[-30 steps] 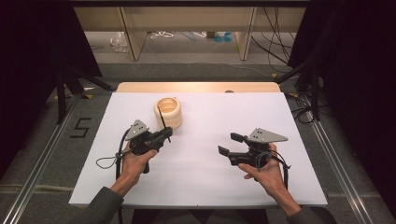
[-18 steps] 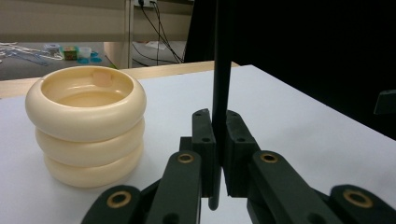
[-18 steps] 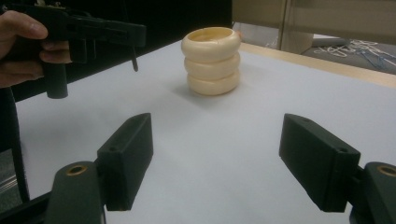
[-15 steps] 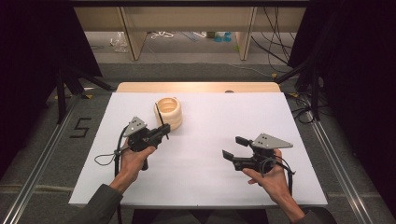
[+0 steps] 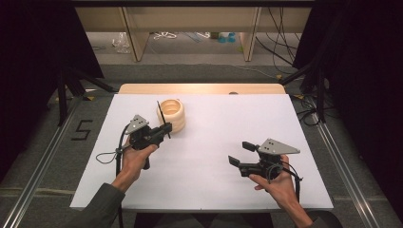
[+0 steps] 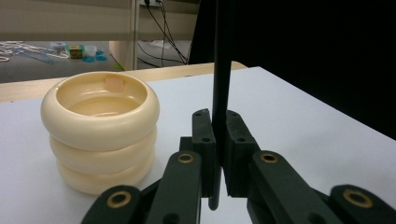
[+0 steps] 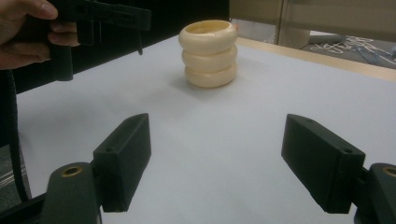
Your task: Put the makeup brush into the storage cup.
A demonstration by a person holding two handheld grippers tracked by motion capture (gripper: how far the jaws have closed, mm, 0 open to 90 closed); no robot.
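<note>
Two grippers, one ringed cream pot, one thin black stick; places given from the pot.

High view: the pot point(image 5: 171, 114) stands upright on the white table point(image 5: 209, 166), toward its far left. Your left gripper point(image 5: 164, 128) sits just beside the pot on its near side, jaws closed on the black stick point(image 5: 161, 115), which rises next to the pot's wall. Your right gripper point(image 5: 240, 153) lies well apart from the pot, toward the near right, jaws spread with nothing between them.

Left gripper view: the pot point(image 6: 100, 130), three stacked rings, stands left of your jaws; the stick point(image 6: 221, 79) is pinched upright between the pads.

Right gripper view: the pot point(image 7: 208, 52) stands far ahead, and your jaws, which have just been opening, stand wide over bare table. Left of the pot, your other hand point(image 7: 23, 29) holds the left gripper point(image 7: 135, 21).
</note>
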